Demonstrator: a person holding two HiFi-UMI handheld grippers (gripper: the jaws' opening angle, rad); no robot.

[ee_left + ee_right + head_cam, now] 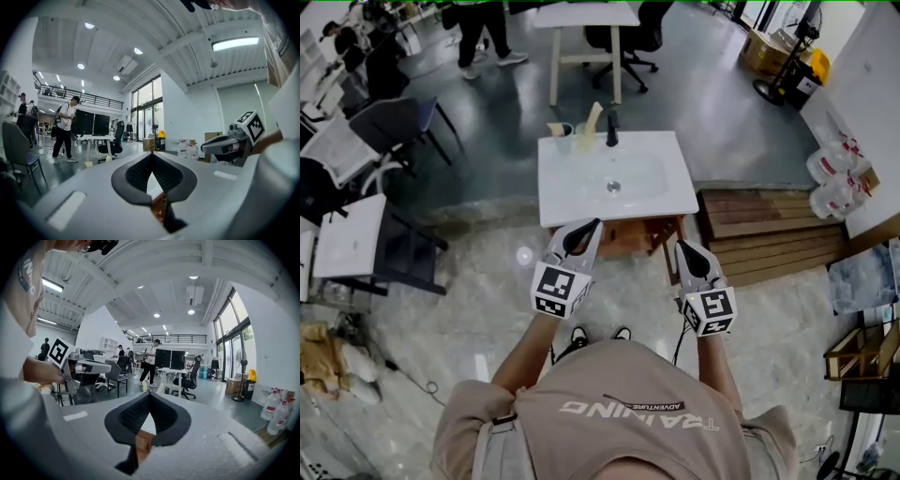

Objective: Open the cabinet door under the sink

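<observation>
The person stands on the shiny floor facing a small sink unit, a gripper in each hand held out in front at about the same height. The sink (614, 184) is set in a white worktop (567, 192) with a black tap (612, 129) at its far edge. The wooden cabinet (630, 234) sits below it, and its brown front shows just under the worktop's near edge. The left gripper (592, 225) points at the near left part of that front, and the right gripper (682, 246) points at the right corner. Neither visibly touches the wood. The left gripper's dark fingers (135, 174) are pressed together at the tips with nothing between them, and only a sliver of white top and brown cabinet shows past them. The right gripper's fingers (130, 417) are likewise closed tip to tip and empty. To the right of the unit lies a stack of wooden pallets (773, 234). A white table (586, 17) stands well behind it.
</observation>
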